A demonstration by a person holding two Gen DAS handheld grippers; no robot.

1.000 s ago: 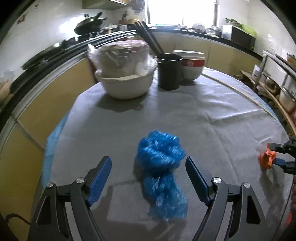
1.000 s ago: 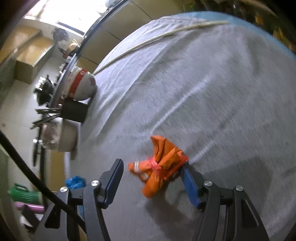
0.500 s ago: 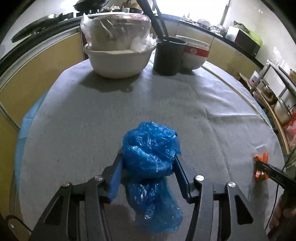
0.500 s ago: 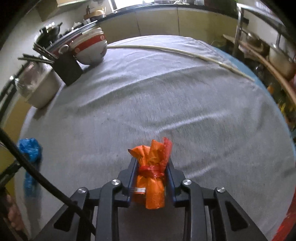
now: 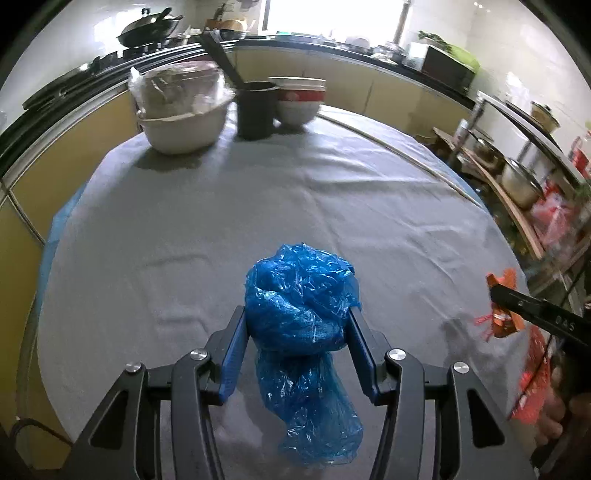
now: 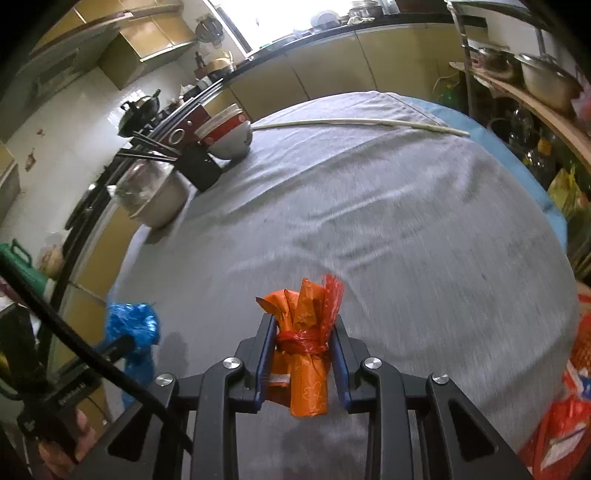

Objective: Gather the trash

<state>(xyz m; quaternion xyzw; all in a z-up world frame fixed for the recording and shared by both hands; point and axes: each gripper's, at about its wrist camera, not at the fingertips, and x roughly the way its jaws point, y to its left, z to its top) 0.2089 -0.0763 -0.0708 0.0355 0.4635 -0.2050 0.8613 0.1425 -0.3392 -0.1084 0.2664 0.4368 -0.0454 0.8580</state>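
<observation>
Each tool is clamped on its own trash: the left tool [image 5: 297, 332] on the blue bag [image 5: 301, 306], the right tool [image 6: 302, 341] on the orange wrapper [image 6: 304, 347]. Both bundles hang lengthwise along the fingers, above the desk [image 5: 258, 206], so either could carry off

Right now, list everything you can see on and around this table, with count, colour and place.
blue plastic bag: one, blue, crumpled, clamped in the left claw
orange wrapper: one, orange with a red tie, clamped in the right claw
basin: one, off-white, far left of the table, holding plastic-wrapped dishes
black cup: one, black, utensils inside, beside the basin
bowls: stacked, white with red band, right of the black cup
tablecloth: one, grey, covering the table
wok: one, black, on the counter
left claw: black, blue pads
right claw: black, blue pads
</observation>
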